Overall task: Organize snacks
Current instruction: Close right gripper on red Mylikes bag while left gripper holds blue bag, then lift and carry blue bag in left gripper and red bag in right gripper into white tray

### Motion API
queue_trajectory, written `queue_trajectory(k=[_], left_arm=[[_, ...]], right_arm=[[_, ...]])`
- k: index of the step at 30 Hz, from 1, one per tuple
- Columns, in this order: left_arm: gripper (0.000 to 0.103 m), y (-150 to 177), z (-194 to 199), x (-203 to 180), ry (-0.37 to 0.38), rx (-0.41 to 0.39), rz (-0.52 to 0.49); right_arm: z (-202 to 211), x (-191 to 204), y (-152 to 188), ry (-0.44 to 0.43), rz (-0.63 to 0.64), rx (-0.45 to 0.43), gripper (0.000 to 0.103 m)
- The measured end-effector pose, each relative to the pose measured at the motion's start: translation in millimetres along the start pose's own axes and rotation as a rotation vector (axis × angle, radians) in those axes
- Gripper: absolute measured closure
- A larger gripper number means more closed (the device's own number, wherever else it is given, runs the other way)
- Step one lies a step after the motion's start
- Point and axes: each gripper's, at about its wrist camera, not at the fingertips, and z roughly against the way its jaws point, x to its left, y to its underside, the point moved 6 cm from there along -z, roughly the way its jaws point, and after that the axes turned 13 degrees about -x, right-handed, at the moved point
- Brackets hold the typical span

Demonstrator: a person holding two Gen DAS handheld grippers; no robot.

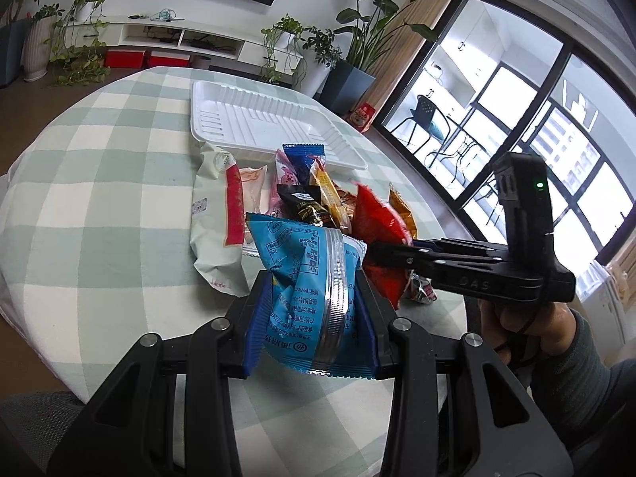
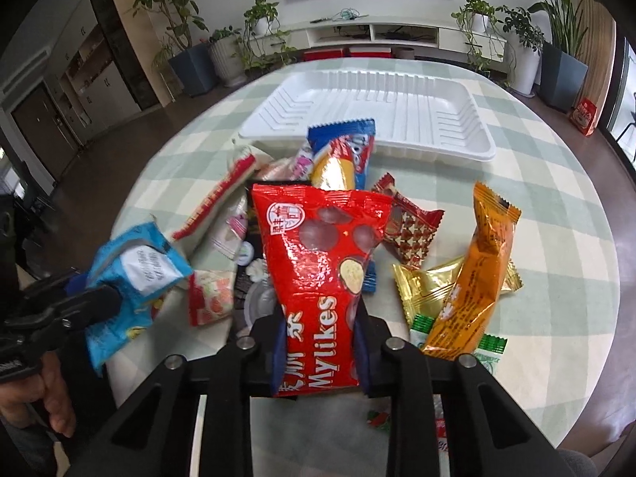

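We hold two snack packets at once over a round bench (image 1: 99,183) draped in a pale green check cloth. Our left gripper (image 1: 312,318) is clamped on a blue packet (image 1: 302,278), its blue pads pressing both sides so the packet crumples and stands up between them; from the right wrist view the same blue packet (image 2: 131,278) sits at the left edge, pinched in the left gripper (image 2: 107,298) with a hand (image 2: 35,393) below it. Our right gripper (image 2: 318,342) is closed narrow on a red Mylikes bag (image 2: 322,262), gripping its lower end while the rest of the bag fans out above the heap — in the left wrist view this red bag (image 1: 381,234) hangs from the right gripper (image 1: 373,252), with a hand (image 1: 528,326) wrapped round the handle. The remaining snacks lie in a loose pile (image 1: 294,194) in the middle of the bench, just before a white tray (image 1: 222,99) — the tray (image 2: 473,147) is empty of packets apart from a blue-ended wrapper (image 2: 346,143) overlapping its near rim. To the right of the pile an orange packet (image 2: 473,278) lies across a gold one (image 2: 425,286).
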Motion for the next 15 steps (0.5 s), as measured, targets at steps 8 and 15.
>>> queue_trajectory(k=[8,15], left_arm=[[0.067,-27.1,2.2,7.0,0.026,-0.028,0.040],[0.067,-103.5,-1.2,39.9,-0.015,-0.099,0.014]], right_arm=[[32.9,-15.6,-25.3,-0.150,-0.204,-0.102,0.074],[48.5,-90.5,-66.3,-0.091,-0.344,-0.197,0.074]])
